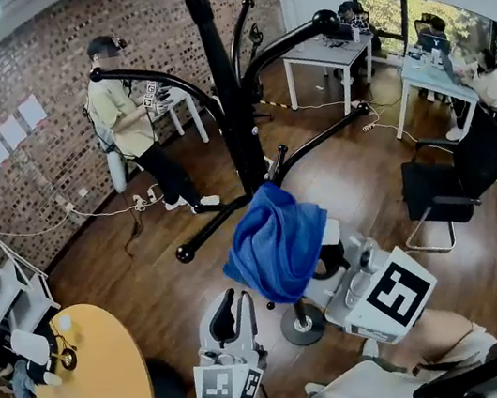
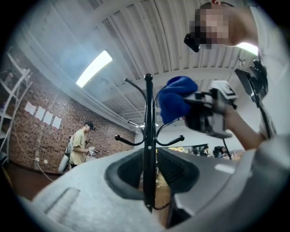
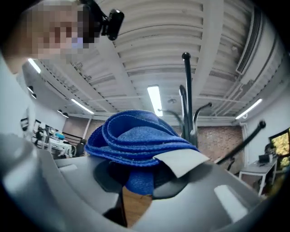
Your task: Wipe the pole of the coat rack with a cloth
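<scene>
The black coat rack pole [image 1: 228, 102] rises in the middle of the head view, its curved arms spreading out and its round base [image 1: 303, 328] on the wood floor. My right gripper [image 1: 323, 256] is shut on a folded blue cloth [image 1: 275, 241], which lies against the pole's lower half and hides it there. In the right gripper view the cloth [image 3: 136, 142] bulges over the jaws, with the pole [image 3: 187, 97] just behind it. My left gripper [image 1: 233, 303] is open, low and left of the base. In its view the pole [image 2: 148, 136] shows in the gap between the jaws.
A person [image 1: 132, 118] stands by the brick wall at the back left, with cables on the floor nearby. A round wooden table [image 1: 97, 392] is at the near left. White desks [image 1: 330, 53] and a black chair [image 1: 446, 182] stand to the right.
</scene>
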`<state>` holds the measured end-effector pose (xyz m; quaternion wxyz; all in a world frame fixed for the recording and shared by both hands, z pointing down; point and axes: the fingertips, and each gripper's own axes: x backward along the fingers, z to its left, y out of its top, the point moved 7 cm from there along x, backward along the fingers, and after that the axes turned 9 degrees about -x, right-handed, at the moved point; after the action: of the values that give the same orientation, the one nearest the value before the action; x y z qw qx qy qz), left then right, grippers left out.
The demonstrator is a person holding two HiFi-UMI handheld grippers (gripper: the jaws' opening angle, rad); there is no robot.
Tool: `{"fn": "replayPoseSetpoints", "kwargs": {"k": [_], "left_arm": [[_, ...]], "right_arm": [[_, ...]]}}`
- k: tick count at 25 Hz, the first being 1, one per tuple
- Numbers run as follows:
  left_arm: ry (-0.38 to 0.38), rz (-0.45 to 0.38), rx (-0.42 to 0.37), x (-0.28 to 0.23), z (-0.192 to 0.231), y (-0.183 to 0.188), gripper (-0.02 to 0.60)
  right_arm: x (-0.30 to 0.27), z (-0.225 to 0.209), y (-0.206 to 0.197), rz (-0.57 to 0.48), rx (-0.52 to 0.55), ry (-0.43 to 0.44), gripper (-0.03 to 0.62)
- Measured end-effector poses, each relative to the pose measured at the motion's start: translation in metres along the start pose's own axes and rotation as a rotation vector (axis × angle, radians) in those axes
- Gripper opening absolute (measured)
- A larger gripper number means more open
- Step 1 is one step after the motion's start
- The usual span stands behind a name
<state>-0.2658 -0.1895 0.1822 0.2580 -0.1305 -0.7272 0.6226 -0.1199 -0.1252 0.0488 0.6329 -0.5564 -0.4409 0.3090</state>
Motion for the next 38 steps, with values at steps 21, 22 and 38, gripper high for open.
{"fn": "replayPoseSetpoints", "kwargs": {"k": [21, 22, 38], "left_arm": [[0.173, 0.076, -0.044, 0.034, 0.037, -0.006, 0.061], [0.176, 0.075, -0.044, 0.035, 0.037, -0.006, 0.061], [0.168, 0.103, -0.048, 0.035, 0.029, -0.013, 0.061]], "right_arm": [[-0.038, -0.049, -0.132, 0.178, -0.063, -0.318, 0.103], [-0.037, -0.050, -0.137, 0.165, -0.032, -0.319, 0.103], [-0.015, -0.051, -0.363, 0.359, -0.089, -0.300, 0.103]]}}
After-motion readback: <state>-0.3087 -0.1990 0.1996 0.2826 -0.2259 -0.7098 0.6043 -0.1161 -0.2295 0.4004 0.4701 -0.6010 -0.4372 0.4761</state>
